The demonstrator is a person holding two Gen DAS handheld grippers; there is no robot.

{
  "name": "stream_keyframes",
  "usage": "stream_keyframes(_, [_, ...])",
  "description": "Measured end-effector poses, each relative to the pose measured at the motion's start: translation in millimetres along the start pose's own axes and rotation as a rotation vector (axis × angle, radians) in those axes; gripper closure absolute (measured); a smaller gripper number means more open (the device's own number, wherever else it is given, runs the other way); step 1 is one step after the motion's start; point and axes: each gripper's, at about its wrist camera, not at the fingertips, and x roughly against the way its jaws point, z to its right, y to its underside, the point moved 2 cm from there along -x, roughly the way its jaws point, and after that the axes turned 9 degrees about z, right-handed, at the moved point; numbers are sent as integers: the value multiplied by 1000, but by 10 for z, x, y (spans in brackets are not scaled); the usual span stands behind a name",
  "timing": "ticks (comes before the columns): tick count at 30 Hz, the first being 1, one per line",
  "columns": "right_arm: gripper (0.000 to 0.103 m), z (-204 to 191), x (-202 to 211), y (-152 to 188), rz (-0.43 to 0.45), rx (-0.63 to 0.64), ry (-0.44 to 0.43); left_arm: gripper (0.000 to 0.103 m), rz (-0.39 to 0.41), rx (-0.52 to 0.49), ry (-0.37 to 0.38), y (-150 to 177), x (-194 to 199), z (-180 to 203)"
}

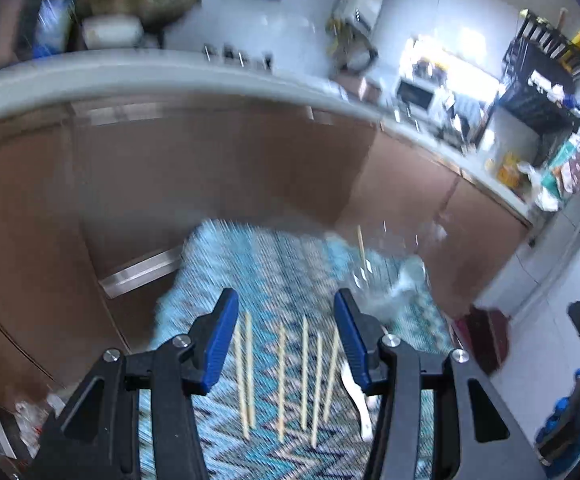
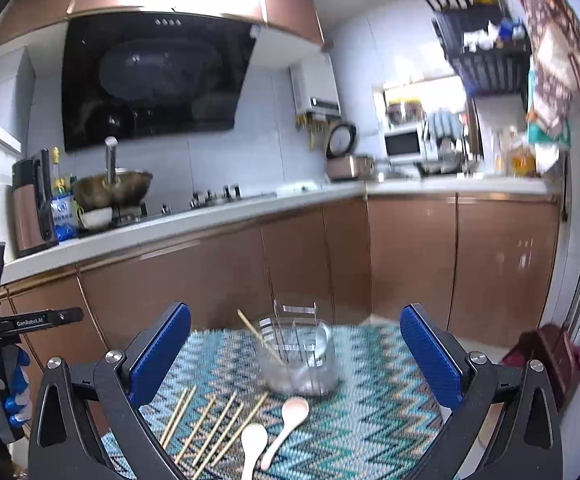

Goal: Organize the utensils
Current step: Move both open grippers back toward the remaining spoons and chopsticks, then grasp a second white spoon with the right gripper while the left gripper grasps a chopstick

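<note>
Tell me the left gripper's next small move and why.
Probably lower the left gripper onto one loose chopstick and close. Its jaws stand open and empty above six chopsticks lying on the patterned mat, while one chopstick already stands in the clear holder. The right gripper is open and empty too.

- Tablecloth (image 2: 370, 420): teal, white and tan zigzag.
- Chopsticks (image 2: 210, 428): pale wood.
- Spoons (image 2: 290, 412): cream-white.
- Holder (image 2: 298, 356): clear.
- Gripper pads (image 2: 162, 352): blue; frames black.
- Cabinets (image 2: 410, 248): copper-brown.

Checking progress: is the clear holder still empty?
No. One chopstick already leans inside the clear holder; the others lie on the mat.
</note>
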Motion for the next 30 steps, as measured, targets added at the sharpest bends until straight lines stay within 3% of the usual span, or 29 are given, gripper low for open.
stream_keyframes(5, [2, 212, -369, 344, -135, -78, -41, 56, -178, 30, 51, 278, -581, -51])
stream_keyframes(8, [13, 320, -621, 577, -224, -114, -69, 57, -265, 56, 72, 423, -898, -86])
stream_keyframes(10, [27, 386, -810, 768, -291, -145, -96, 60, -307, 64, 67, 503, -1082, -104])
stream_keyframes(14, [35, 454, -1107, 1082, -388, -176, -116, 64, -388, 69, 45, 598, -1457, -166])
stream_keyframes(18, [39, 487, -1360, 1390, -464, -196, -136, 68, -447, 78, 19, 631, -1762, -240])
stream_keyframes(30, [46, 587, -1800, 1797, -586, -206, -155, 83, -539, 74, -78, 767, -2443, -471])
